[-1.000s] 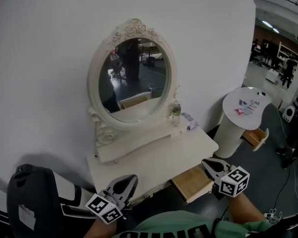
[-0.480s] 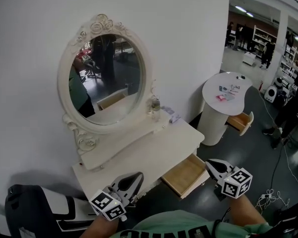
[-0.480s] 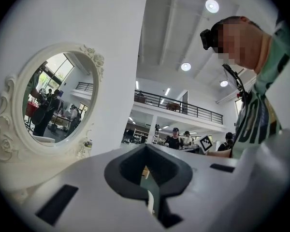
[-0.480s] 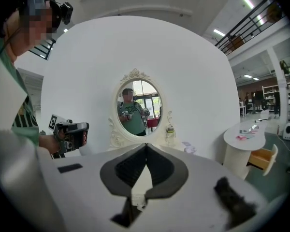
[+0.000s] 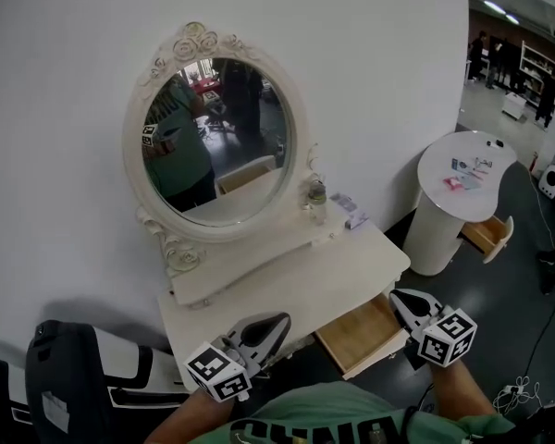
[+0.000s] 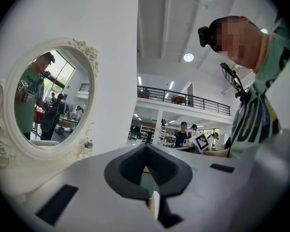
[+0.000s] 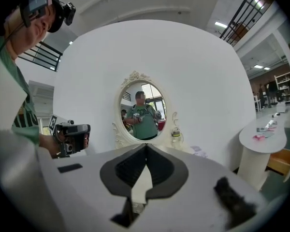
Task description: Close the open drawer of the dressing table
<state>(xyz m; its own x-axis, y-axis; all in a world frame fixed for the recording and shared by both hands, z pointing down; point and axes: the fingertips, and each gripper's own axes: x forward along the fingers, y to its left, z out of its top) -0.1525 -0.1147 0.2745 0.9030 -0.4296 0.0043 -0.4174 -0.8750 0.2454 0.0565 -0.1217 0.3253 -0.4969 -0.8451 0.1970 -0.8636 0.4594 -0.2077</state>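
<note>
The white dressing table (image 5: 287, 294) stands against the wall, with an oval mirror (image 5: 213, 141) on it. Its right-hand drawer (image 5: 359, 334) is pulled out and shows a bare wooden inside. My right gripper (image 5: 395, 294) is shut and empty, its tips just beside the drawer's right front corner; I cannot tell if they touch. My left gripper (image 5: 279, 320) is shut and empty too, at the table's front edge left of the drawer. In the left gripper view the gripper (image 6: 146, 145) has its jaws together. The right gripper view shows the right gripper (image 7: 146, 145) pointing at the mirror (image 7: 144, 111).
A small bottle (image 5: 316, 199) and little items (image 5: 350, 213) sit at the back of the tabletop. A round white side table (image 5: 467, 178) with its own open drawer (image 5: 490, 234) stands to the right. A black-and-white seat (image 5: 74, 377) is at lower left.
The head view has swung about. Both grippers have drifted in towards the table front, staying shut. The drawer is as far out as before.
</note>
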